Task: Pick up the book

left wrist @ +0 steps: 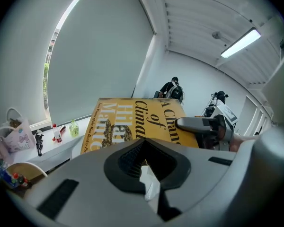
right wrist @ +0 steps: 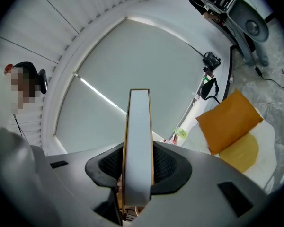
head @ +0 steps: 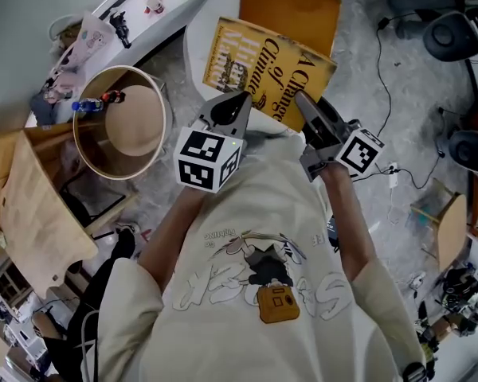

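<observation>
Book (head: pixel 267 64) lies just ahead of our fingers (head: pixel 229 111), long axis running between them: right gripper (right wrist: pixel 138 170) clamped on its page edge, left gripper (left wrist: pixel 144 163) pinching the near-left corner.

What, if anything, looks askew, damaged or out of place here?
Nothing looks damaged. The yellow book sits tilted above the white table, pinched only at its near edge by the left gripper and right gripper.
</observation>
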A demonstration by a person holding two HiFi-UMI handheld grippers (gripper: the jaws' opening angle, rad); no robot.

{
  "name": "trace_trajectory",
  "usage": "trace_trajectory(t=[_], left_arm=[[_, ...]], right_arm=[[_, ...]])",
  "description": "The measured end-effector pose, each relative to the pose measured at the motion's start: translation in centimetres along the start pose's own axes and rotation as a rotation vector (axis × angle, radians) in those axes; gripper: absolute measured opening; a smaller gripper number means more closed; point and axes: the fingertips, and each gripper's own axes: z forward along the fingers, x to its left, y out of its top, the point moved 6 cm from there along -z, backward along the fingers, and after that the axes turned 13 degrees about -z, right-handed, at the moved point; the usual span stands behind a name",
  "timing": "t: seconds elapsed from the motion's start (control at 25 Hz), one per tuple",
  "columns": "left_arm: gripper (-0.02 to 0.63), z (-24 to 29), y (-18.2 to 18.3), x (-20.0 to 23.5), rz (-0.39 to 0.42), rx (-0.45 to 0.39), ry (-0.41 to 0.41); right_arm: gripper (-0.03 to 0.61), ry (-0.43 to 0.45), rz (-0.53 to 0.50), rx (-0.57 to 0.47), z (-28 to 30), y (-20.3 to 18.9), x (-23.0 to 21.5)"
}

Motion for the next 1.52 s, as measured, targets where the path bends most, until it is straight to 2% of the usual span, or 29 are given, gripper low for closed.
trace_trajectory(t=[0.36, 0.52, 0.96, 1.52], left_arm=[[0.006, -3.0, 0.8, -2.1, 0.059, -0.075, -0.031], [0.006, -4.1, 1.1, -3.6, 0.062, -0.114, -0.096], [0.006, -4.3, 0.9, -3.6, 0.093, -0.117, -0.121], [0.006, -4.3, 1.0, -4.8, 0.108, -0.111, -0.142]], right_arm=[[0.161, -0.045, 0.019, -0.123, -2.7, 0.9, 3.7], [0.161, -0.044, 0.000, -0.154, -4.0, 1.3, 5.5], [0.161, -0.074, 0.033, -0.213, -5.0, 0.9, 6.1], [0.161, -0.080, 0.049, -0.222, -5.7, 1.0, 6.9]])
